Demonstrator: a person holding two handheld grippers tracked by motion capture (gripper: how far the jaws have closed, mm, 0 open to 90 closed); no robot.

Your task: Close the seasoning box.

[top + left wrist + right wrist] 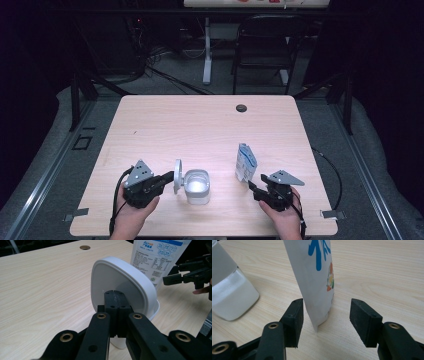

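With left tongs [169,176] clamped on the raised lid [120,287], we centre the open right tongs [326,317] around the pouch [317,277] at frame centre before closing.

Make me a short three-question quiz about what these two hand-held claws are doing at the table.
1. What does the left gripper pinch?
2. True or false: the right gripper is clamped on the pouch.
3. The container is: A) lidded, B) open on top?

Key:
1. The white lid, held on edge beside the container.
2. False; its jaws stand open with the pouch's edge between them.
3. B.
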